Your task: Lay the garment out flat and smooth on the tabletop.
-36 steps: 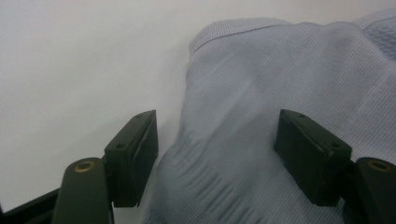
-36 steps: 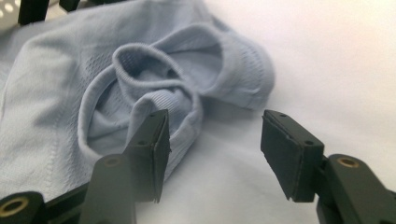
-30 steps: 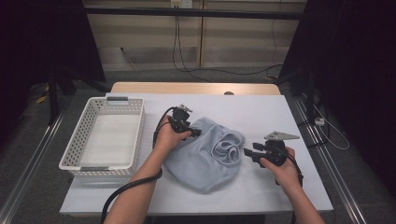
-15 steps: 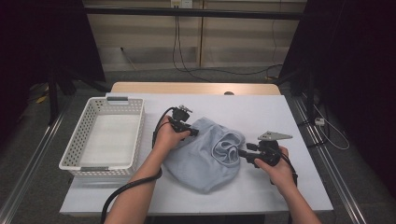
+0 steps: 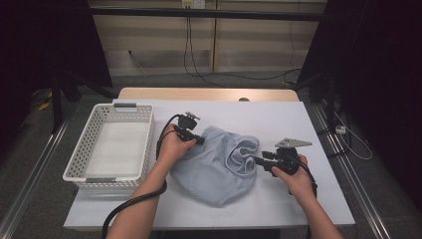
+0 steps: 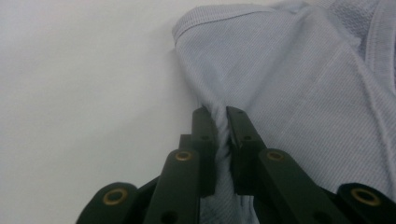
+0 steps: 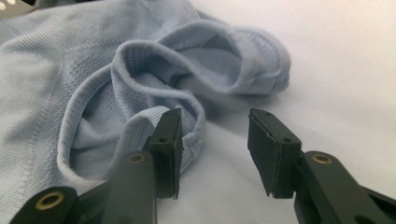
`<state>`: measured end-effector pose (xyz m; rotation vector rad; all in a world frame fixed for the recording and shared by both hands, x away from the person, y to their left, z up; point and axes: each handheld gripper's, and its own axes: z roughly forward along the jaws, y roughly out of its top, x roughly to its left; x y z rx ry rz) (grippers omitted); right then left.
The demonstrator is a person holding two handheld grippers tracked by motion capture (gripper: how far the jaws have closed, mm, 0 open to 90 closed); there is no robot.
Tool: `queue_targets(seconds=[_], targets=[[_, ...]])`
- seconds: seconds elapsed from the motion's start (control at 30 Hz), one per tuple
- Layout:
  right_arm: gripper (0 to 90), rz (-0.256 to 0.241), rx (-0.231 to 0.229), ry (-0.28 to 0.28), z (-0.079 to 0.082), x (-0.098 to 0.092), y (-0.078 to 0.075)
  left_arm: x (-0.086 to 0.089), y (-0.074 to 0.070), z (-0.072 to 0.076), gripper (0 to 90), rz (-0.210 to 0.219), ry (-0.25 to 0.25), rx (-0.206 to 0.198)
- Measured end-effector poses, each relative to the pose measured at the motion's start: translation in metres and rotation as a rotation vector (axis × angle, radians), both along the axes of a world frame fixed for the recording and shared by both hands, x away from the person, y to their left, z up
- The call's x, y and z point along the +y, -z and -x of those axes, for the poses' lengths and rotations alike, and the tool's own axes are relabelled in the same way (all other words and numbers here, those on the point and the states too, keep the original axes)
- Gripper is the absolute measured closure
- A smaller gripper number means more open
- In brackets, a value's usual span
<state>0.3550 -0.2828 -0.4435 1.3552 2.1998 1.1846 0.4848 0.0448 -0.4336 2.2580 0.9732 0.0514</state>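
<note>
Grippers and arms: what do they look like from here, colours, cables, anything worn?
Both grippers are black, the left gripper and the right gripper, with flat black jaws and brass-coloured rivets. A grey three-cornered plate tops the right one. A thick black cable trails along the left forearm. Both forearms are bare, no sleeves.

Light blue knit garment [image 5: 219, 167], crumpled, lying mid-table on the white surface. Ribbed hem [image 7: 140, 116] bunched and curled open at its right side. Left edge gathered into a pinched fold [image 6: 219, 126].
</note>
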Motion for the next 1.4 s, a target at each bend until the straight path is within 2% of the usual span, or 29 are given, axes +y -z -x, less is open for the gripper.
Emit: queue_targets(seconds=[0.17, 0.23, 0.33, 0.43, 0.53, 0.57, 0.6, 0.67, 0.8, 0.97, 1.13, 1.2, 1.3, 1.33, 1.4], targets=[[59.7, 0.006, 0.015, -0.006, -0.004, 0.005, 0.003, 0.009, -0.004, 0.005, 83.3, -0.023, -0.013, -0.004], [63.8, -0.012, 0.017, 0.009, -0.007, 0.003, 0.003, 0.012, -0.006, 0.006, 83.3, -0.026, -0.015, -0.003], [62.2, -0.037, 0.030, -0.009, -0.009, 0.001, 0.005, 0.016, -0.006, 0.008, 83.2, -0.019, -0.023, 0.002], [62.7, 0.001, 0.055, -0.044, -0.012, 0.010, 0.011, 0.017, -0.005, 0.009, 83.2, -0.018, -0.020, 0.004], [73.0, 0.040, 0.079, -0.060, -0.014, 0.017, 0.016, 0.017, -0.005, 0.011, 83.3, -0.017, -0.016, 0.005], [76.5, 0.044, 0.077, -0.058, -0.014, 0.017, 0.016, 0.018, -0.006, 0.011, 83.3, -0.017, -0.017, 0.005], [83.8, 0.043, 0.084, -0.060, -0.014, 0.017, 0.016, 0.018, -0.006, 0.012, 83.3, -0.017, -0.015, 0.006], [87.6, 0.035, 0.082, -0.060, -0.013, 0.014, 0.016, 0.019, -0.006, 0.013, 83.3, -0.016, -0.012, 0.012], [88.6, 0.030, 0.048, -0.012, -0.008, 0.003, 0.010, 0.022, -0.007, 0.016, 83.3, -0.011, -0.012, 0.014], [88.8, -0.014, 0.002, 0.085, -0.002, -0.023, -0.004, 0.025, -0.008, 0.023, 83.3, -0.002, -0.013, 0.031], [88.9, -0.015, 0.001, 0.151, 0.001, -0.040, -0.005, 0.026, -0.013, 0.029, 83.2, 0.009, -0.002, 0.030], [88.8, -0.023, 0.004, 0.147, 0.001, -0.041, -0.004, 0.027, -0.016, 0.027, 82.7, 0.014, 0.004, 0.009], [88.8, -0.017, 0.005, 0.137, 0.003, -0.038, -0.003, 0.027, -0.020, 0.023, 79.1, 0.054, -0.016, -0.012], [88.8, -0.013, 0.005, 0.136, 0.004, -0.037, -0.003, 0.027, -0.021, 0.020, 75.0, 0.060, -0.014, -0.028], [88.8, -0.014, 0.005, 0.133, 0.004, -0.036, -0.002, 0.025, -0.024, 0.015, 66.9, 0.097, -0.021, -0.029]])
